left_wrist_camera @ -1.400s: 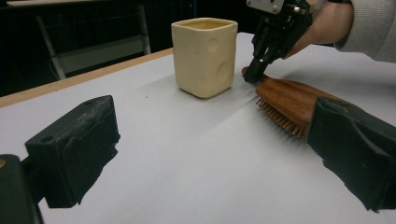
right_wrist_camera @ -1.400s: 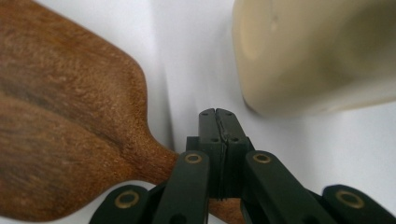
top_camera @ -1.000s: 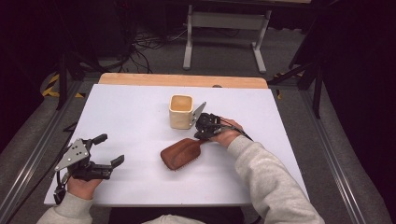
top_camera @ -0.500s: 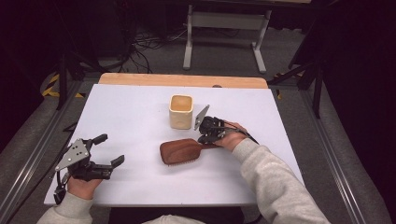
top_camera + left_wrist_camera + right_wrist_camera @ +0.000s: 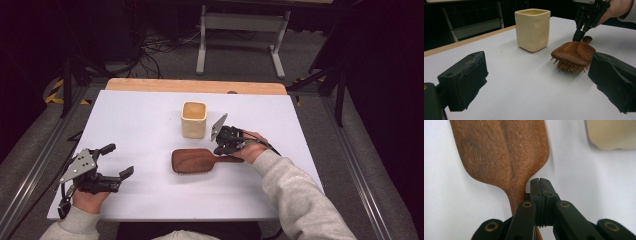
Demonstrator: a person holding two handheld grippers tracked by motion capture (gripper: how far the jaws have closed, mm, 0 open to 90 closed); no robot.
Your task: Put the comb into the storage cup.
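Brush (image 5: 192, 161) flatter, beside gripper (image 5: 223, 148) (shut)

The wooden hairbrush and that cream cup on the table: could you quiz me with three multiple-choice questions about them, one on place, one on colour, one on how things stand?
1. Where does the hairbrush lie relative to the cup?
A. Inside the cup
B. On the table, nearer the person than the cup
C. Behind the cup, at the wooden edge

2. What colour is the cup?
A. Cream
B. Blue
C. Black

3. How do the jaws of the right gripper stand?
A. Spread wide around the cup
B. Closed together beside the brush's handle
C. Clamped on the brush's bristles

Answers:
1 B: the high view shows the brush flat on the white table, in front of the cup.
2 A: its walls are pale cream.
3 B: the right gripper view shows the jaw tips touching each other, the handle alongside.
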